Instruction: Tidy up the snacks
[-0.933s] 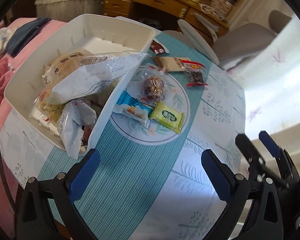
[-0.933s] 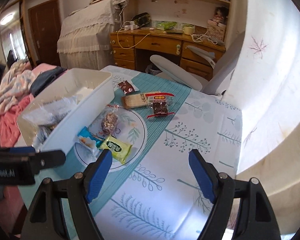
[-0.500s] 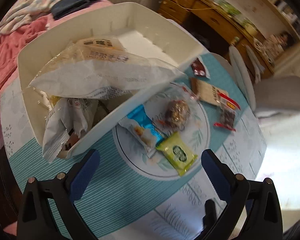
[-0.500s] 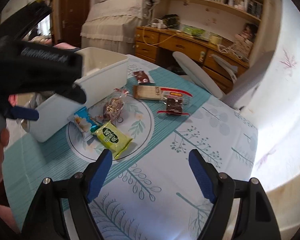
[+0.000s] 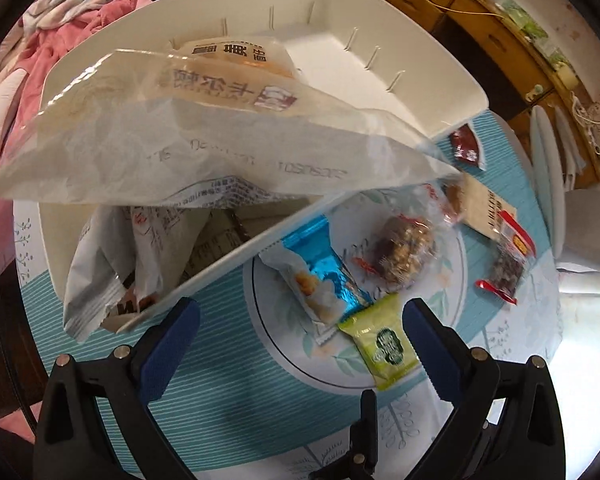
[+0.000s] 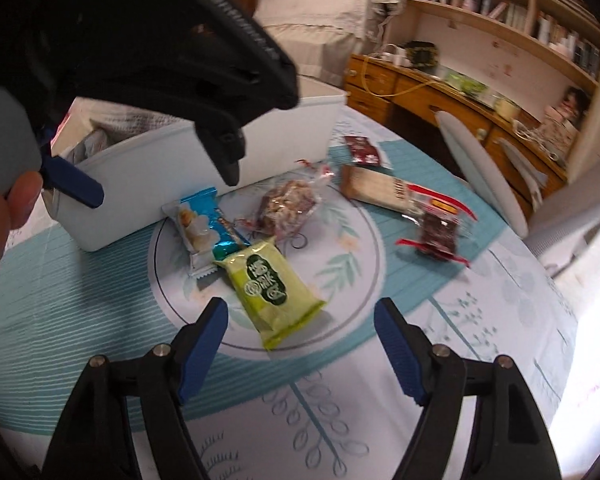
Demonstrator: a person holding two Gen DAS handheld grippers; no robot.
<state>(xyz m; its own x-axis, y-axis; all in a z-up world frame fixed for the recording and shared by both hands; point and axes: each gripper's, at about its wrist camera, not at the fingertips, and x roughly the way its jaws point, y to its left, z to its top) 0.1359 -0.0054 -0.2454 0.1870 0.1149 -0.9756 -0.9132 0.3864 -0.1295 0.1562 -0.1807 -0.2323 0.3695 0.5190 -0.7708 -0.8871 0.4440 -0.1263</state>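
Strong daylight came from the right, bleaching the tablecloth (image 6: 500, 380) to white glare at that edge in both views. The fisheye bent the room and blackened the corners. Motion blur smeared the far snacks.

Lime-green snack packet (image 6: 274, 286), white bin (image 5: 400, 60), teal-striped leaf-print tablecloth (image 6: 80, 280).
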